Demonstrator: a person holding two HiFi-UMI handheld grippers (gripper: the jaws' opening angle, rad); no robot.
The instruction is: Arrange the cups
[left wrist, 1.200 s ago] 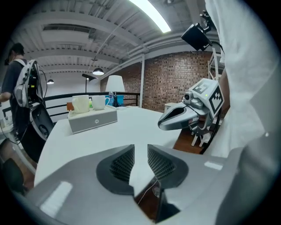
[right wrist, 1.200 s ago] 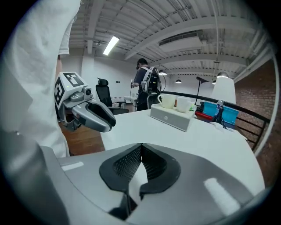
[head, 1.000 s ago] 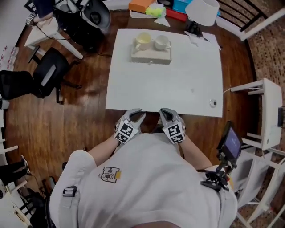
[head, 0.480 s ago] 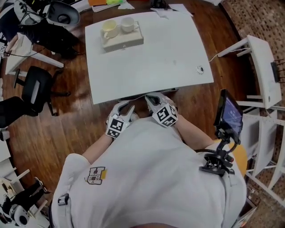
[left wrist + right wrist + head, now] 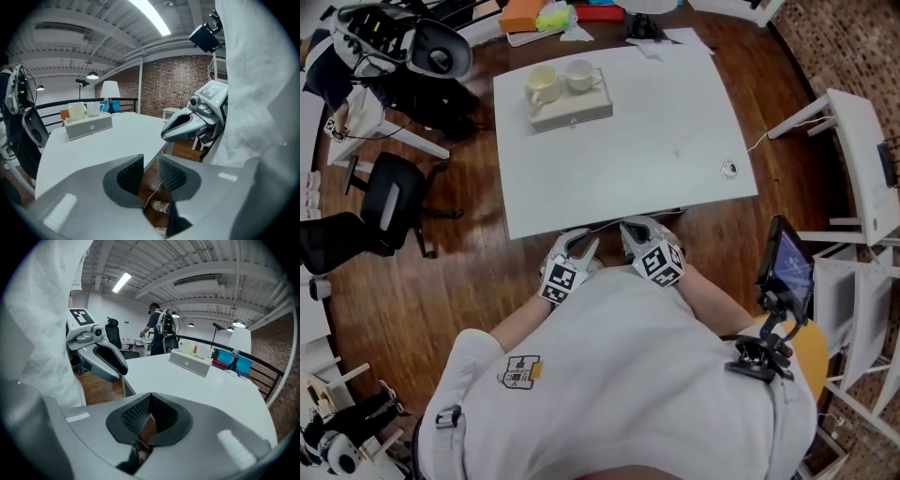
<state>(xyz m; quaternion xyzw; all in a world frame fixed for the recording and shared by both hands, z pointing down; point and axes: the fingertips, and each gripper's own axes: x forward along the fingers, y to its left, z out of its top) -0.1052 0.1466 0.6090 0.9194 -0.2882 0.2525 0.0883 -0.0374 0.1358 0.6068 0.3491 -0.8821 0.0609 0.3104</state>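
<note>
A pale yellow cup (image 5: 542, 83) and a white cup (image 5: 579, 75) stand side by side on a grey box (image 5: 572, 106) at the far left of the white table (image 5: 656, 141). Both grippers hover at the table's near edge, far from the cups. My left gripper (image 5: 581, 242) is open, a narrow gap between its pads (image 5: 129, 174) with nothing in it. My right gripper (image 5: 634, 228) is shut and empty, its pads (image 5: 138, 414) meeting. The left gripper view shows the cups (image 5: 77, 111) far across the table; so does the right gripper view, with the box (image 5: 190, 363).
A small round object (image 5: 730, 169) lies near the table's right edge. Orange and green items (image 5: 536, 15) sit past the far edge. Black office chairs (image 5: 384, 199) stand left, white furniture (image 5: 853, 155) right, and a phone on a mount (image 5: 787, 272) by my right side.
The head view has swung, so the table sits differently in the picture. Both grippers stay at the table's near edge with their jaws unchanged.
</note>
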